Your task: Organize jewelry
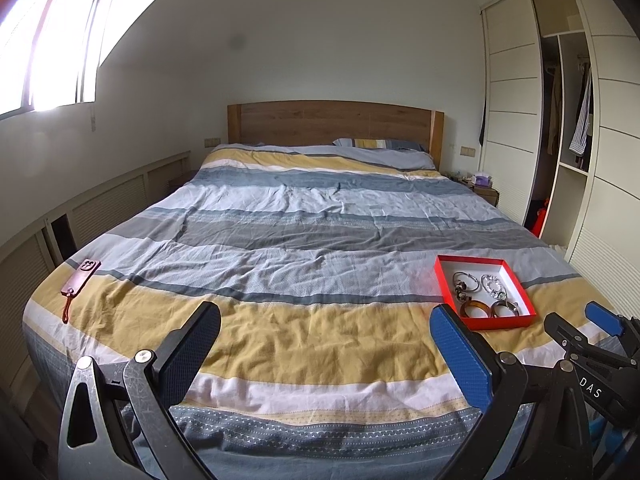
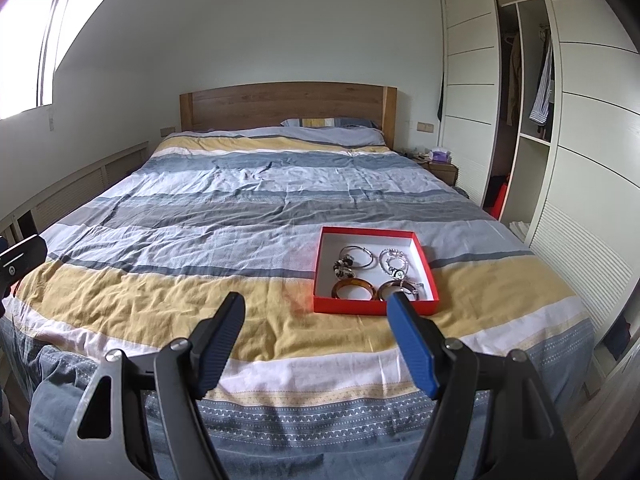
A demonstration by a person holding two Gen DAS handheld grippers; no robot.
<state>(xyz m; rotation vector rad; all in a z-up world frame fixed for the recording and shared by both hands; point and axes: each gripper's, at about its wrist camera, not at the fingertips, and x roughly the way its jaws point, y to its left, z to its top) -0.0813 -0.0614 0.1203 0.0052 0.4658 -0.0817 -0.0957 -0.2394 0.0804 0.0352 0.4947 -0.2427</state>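
A shallow red box (image 2: 374, 306) (image 1: 446, 280) with a white inside lies on the striped duvet near the foot of the bed. It holds several bracelets: two brown bangles (image 2: 353, 290), a silver hoop with dark beads (image 2: 352, 261) and a clear crystal bracelet (image 2: 394, 262) (image 1: 493, 284). My right gripper (image 2: 317, 306) hovers open just short of the box, its blue finger overlapping the box's near right corner. My left gripper (image 1: 326, 316) stands open over the yellow stripe, left of the box, with nothing between its fingers. The right gripper's tips (image 1: 576, 322) show at the right edge of the left wrist view.
A brown phone-like case with a strap (image 1: 80, 280) lies near the bed's left foot corner. A wooden headboard (image 2: 288, 106) and a pillow are at the far end. An open wardrobe (image 2: 528, 92) with hanging clothes stands on the right, by a nightstand (image 2: 442, 168).
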